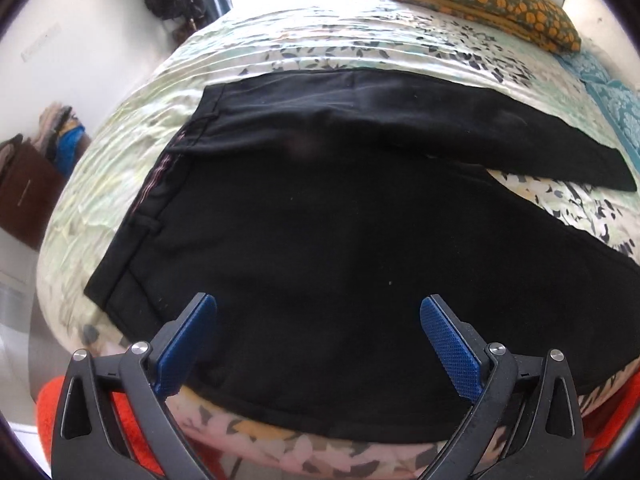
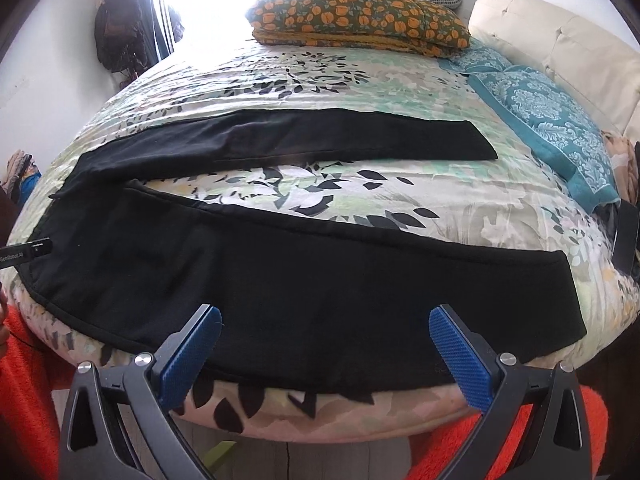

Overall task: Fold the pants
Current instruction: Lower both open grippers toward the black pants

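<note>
Black pants (image 1: pixel 320 208) lie spread flat on a floral bedspread (image 1: pixel 320 44), waistband to the left, legs running right. In the right wrist view the two legs (image 2: pixel 304 276) are splayed apart, the far leg (image 2: pixel 304 136) reaching toward the pillows. My left gripper (image 1: pixel 318 312) hovers open over the seat area near the bed's front edge, nothing between its blue pads (image 1: pixel 452 348). My right gripper (image 2: pixel 324 326) is open above the near leg's lower edge, also holding nothing. A black piece of the left gripper (image 2: pixel 28 252) shows at the left edge of the right wrist view.
An orange-flowered pillow (image 2: pixel 360 16) and a teal patterned blanket (image 2: pixel 552 116) lie at the bed's far side, by a cream headboard (image 2: pixel 560 36). Orange fabric (image 2: pixel 460 452) sits below the bed's front edge. A brown box (image 1: pixel 28 192) and stacked clothes stand on the floor at left.
</note>
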The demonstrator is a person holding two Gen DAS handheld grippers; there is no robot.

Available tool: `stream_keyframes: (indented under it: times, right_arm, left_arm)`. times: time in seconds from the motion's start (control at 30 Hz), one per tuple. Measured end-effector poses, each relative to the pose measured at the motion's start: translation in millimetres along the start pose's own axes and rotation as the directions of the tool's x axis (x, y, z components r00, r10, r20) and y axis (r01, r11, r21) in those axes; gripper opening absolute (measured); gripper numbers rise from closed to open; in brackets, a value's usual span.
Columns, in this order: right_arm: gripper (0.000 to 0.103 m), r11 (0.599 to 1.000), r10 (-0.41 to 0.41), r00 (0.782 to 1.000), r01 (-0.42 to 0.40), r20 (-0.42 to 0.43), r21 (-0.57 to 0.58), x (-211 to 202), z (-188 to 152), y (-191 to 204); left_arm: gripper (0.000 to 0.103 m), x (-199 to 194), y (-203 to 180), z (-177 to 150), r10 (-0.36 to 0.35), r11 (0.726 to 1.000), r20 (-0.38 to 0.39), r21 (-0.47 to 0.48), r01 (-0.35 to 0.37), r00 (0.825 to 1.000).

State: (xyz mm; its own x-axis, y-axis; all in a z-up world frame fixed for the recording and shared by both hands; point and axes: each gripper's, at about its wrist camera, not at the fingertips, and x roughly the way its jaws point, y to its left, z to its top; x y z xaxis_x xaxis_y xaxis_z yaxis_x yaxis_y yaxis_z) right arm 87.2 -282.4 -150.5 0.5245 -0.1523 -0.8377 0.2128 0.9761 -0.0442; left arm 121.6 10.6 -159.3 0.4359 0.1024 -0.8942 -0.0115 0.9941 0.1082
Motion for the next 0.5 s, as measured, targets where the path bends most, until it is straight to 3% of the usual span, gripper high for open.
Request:
stream_keyframes:
  times: [0.07, 0.13, 0.17, 0.23, 0.3, 0.37, 0.43, 0.5]
  right_arm:
    - [0.103, 1.0, -0.018, 0.999, 0.019, -0.034, 0.003, 28.2, 9.5, -6.6]
    - [0.103, 1.0, -0.008, 0.997, 0.009, -0.074, 0.019, 58.8, 15.3, -12.2]
    - [0.103, 1.0, -0.009, 0.994, 0.011, -0.107, 0.013, 74.6, 13.0, -12.8]
    - [0.103, 0.998, -0.059, 0.978, 0.055, -0.199, -0.027, 102.6, 1.5, -20.4]
    - [0.103, 0.995, 0.0, 0.975, 0.021, -0.222, 0.094, 107.1, -10.5, -52.1]
    - [0.103, 0.977, -0.011, 0.972, 0.061, -0.235, 0.205, 104.6, -13.5, -84.3]
    - [0.103, 0.964, -0.082, 0.963, 0.143, -0.257, 0.226, 100.0, -10.8, -98.0]
    - [0.103, 0.963, -0.045, 0.975, 0.101, -0.22, 0.251, 90.1, -2.1, -99.1]
  left_arm:
    - [0.102, 19.6, -7.2, 2.3, 0.025, 0.999, -0.005, 0.039, -0.025, 1.0]
    - [0.102, 42.7, -12.2, -2.1, 0.061, 0.996, -0.058, 0.069, -0.057, 0.996]
    - [0.103, 49.9, -11.3, -6.7, 0.053, 0.996, -0.071, 0.068, -0.048, 0.996]
    - [0.103, 46.8, -2.9, -14.4, 0.001, 0.999, -0.014, 0.041, 0.0, 1.0]
    - [0.103, 46.6, 1.1, -18.5, -0.034, 0.997, -0.006, 0.064, 0.034, 0.999]
    - [0.103, 44.4, 5.2, -17.7, -0.058, 0.995, -0.025, 0.075, 0.06, 0.998]
    - [0.102, 39.0, 11.3, -10.1, -0.068, 0.997, -0.048, 0.035, 0.069, 0.997]
    - [0.102, 29.4, 14.5, 8.1, -0.114, 0.993, -0.015, -0.008, 0.114, 0.993]
